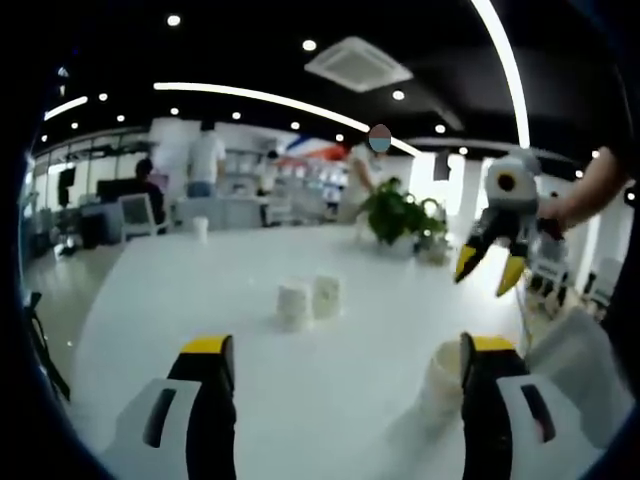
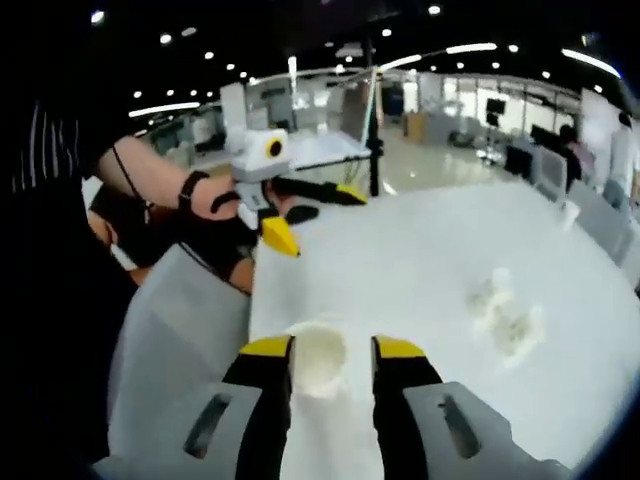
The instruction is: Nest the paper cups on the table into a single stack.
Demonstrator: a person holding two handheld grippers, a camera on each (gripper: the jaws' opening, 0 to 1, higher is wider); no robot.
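Near cup [image 2: 318,360] sits upright on counter [image 2: 430,270], at 12 o'clock between the right claw [image 2: 331,352] tips; claw spread, not yet pinching. Centre it, close gently on the rim w/o crushing. Two more cups [image 1: 308,300] touching, mid-counter: 3 cups total. Left claw [image 1: 342,348] spread, holding nothing.
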